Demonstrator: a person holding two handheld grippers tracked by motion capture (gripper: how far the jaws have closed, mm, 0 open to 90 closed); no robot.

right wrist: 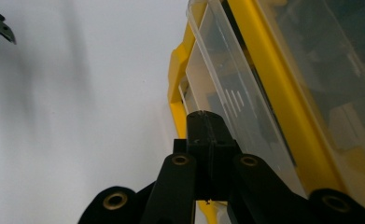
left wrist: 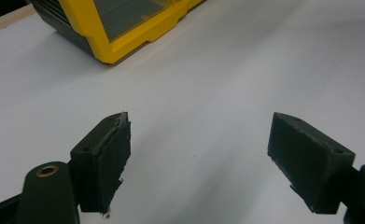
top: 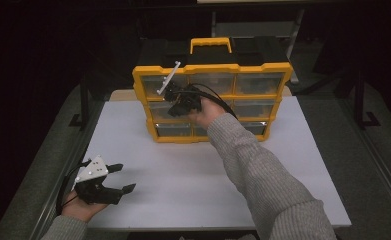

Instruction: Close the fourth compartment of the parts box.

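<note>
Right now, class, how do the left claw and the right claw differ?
The left claw is open above the bare white table; the right claw is shut. The left sits near the table's front edge; the right is up at the yellow drawer organizer. Both are black and hand-held.

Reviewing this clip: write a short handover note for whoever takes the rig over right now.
Left hand-held gripper: open, empty, near the white table's front-left corner.
Right hand-held gripper: jaws shut, tips against a clear drawer of the yellow organiser; whether it grips anything cannot be told.
Organiser stands upright at the table's far edge.
Done: right hand has reached the drawers.
Left: probably working that drawer; left could steady the case.
</note>
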